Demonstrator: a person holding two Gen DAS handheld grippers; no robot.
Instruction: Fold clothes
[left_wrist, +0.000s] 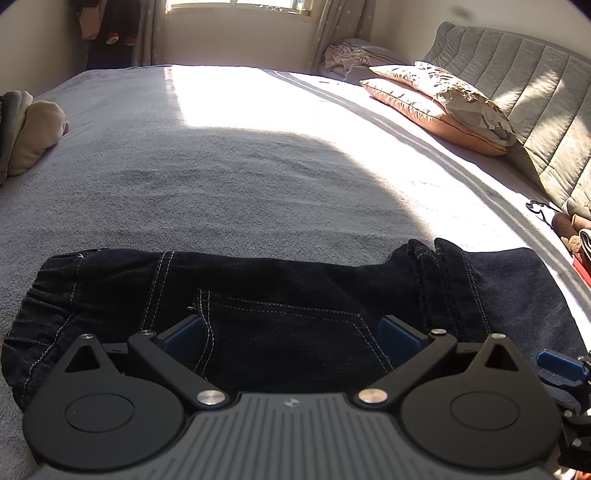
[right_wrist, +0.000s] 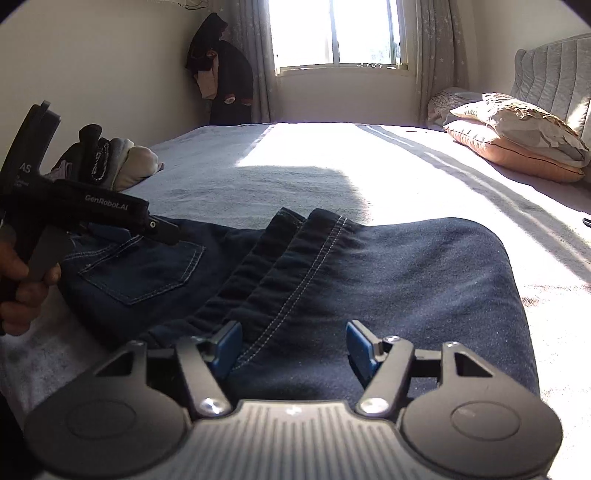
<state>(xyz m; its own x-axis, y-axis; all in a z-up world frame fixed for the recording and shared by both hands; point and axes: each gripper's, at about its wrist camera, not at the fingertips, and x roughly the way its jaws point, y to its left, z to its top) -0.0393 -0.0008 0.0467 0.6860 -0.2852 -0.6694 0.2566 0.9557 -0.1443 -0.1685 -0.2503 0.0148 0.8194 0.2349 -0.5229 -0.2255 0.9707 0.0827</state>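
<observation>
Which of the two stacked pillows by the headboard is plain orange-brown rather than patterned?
The bottom pillow, plain orange-brown with dark piping, lying on the grey bed cover. The beige pillow on top has a leaf-like pattern.

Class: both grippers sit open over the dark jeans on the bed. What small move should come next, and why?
Probably close both on the near edge. The left gripper and right gripper are open, holding nothing, and the jeans lie already folded over, so another fold needs a grip first.
</observation>
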